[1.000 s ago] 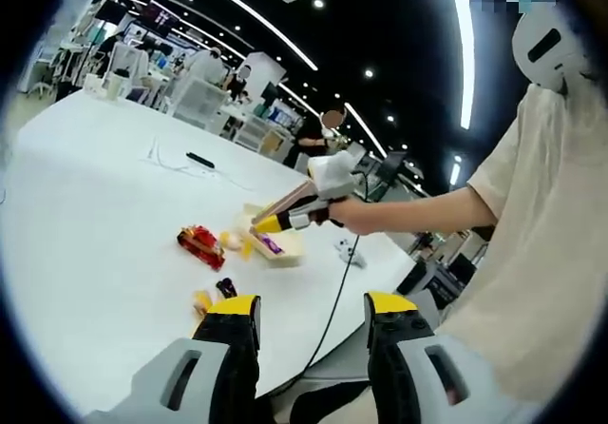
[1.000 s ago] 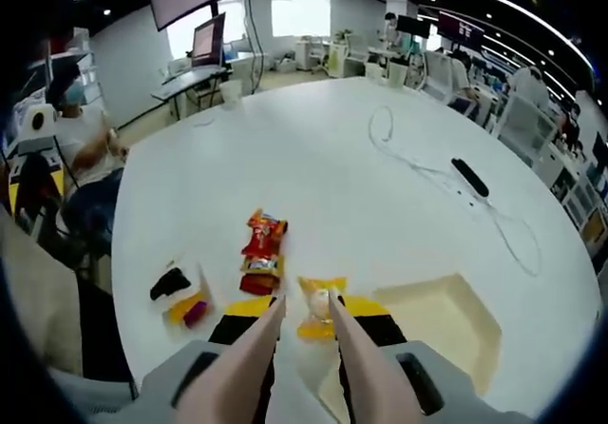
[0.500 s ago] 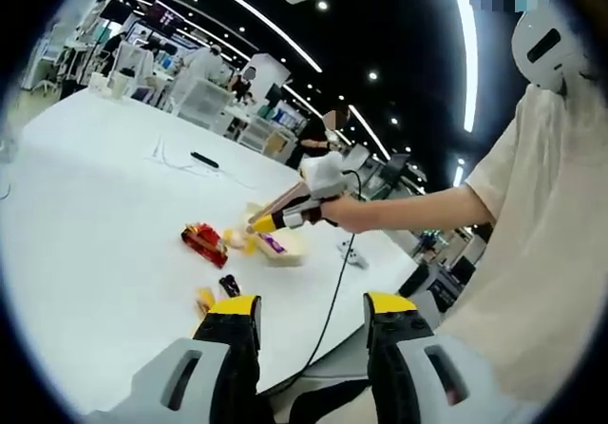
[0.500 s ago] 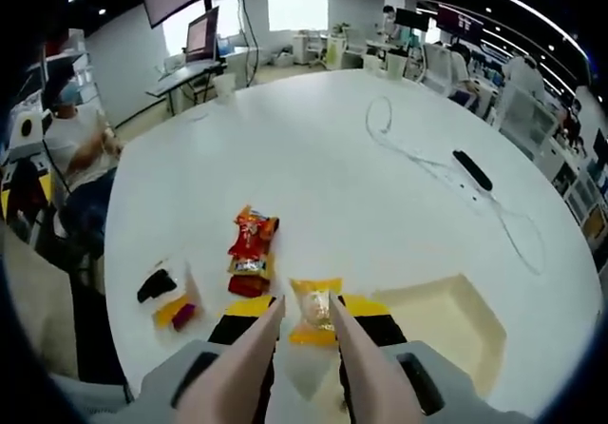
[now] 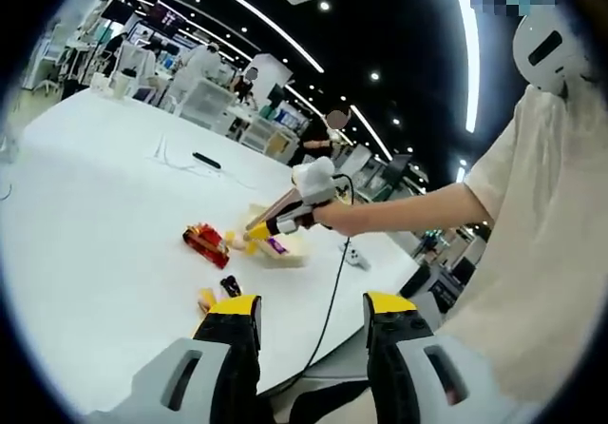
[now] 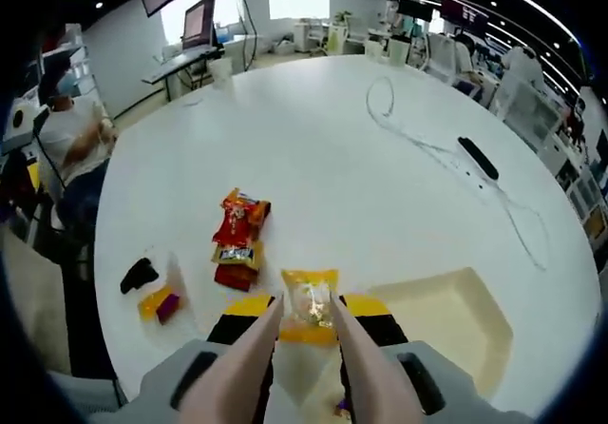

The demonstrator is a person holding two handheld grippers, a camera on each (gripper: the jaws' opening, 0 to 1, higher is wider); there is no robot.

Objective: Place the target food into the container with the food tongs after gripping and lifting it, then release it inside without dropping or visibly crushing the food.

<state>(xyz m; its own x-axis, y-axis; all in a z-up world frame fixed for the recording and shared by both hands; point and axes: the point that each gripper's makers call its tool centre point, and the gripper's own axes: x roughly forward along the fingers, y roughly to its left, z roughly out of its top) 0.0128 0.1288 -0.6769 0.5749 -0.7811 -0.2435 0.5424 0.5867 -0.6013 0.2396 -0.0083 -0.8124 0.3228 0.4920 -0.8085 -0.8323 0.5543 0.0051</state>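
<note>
Right gripper (image 6: 306, 321): food tongs (image 6: 302, 367) clamped on yellow snack packet (image 6: 309, 302), lower centre | container (image 6: 456, 315): lower right | left gripper (image 5: 306, 312): jaws apart, empty

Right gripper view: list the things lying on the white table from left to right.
Black packet → small yellow and purple packets → red snack packet → yellow-edged clear packet between the tongs → cream container → black remote.
</note>
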